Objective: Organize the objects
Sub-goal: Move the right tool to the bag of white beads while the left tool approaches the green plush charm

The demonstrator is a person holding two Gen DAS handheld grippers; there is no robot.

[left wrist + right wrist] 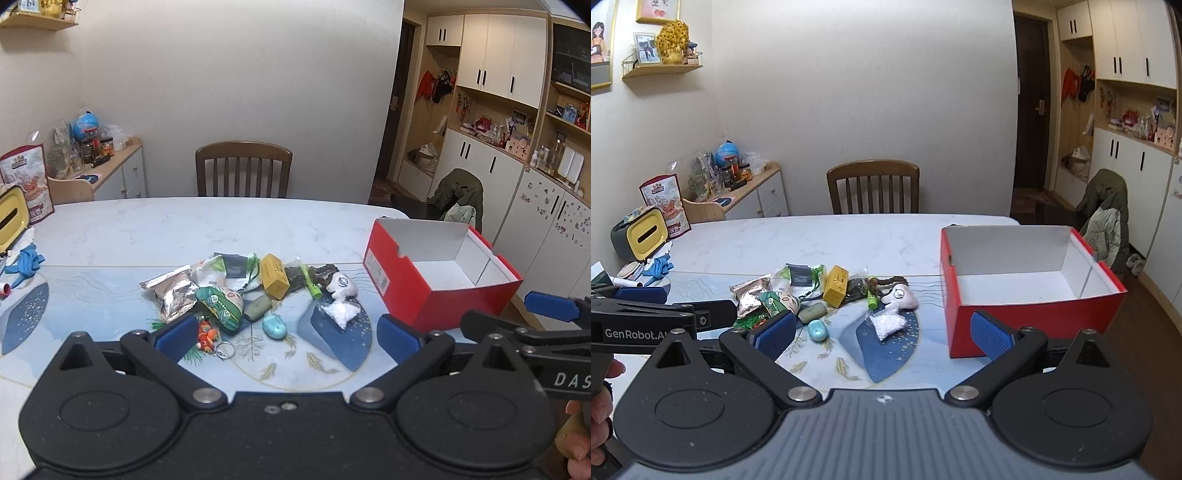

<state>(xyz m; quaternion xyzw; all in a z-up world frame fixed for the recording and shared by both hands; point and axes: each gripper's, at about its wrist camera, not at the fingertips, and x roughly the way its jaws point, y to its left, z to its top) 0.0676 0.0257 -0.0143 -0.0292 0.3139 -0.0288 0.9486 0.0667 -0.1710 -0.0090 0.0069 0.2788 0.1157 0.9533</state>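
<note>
Left wrist: clutter pile lies beyond wide-spread left tongs.

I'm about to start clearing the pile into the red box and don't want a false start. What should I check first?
1. Red box empty and open-topped: ok.
2. Left tool open, holding nothing: ok.
3. Right tool open, holding nothing: ok.
4. Loose single items reachable at the pile's near edge, such as the teal case and white packet: ok.
5. Yellow box free of neighbours: not ok, it lies against other items.
6. Table space beside the box: ok.
</note>
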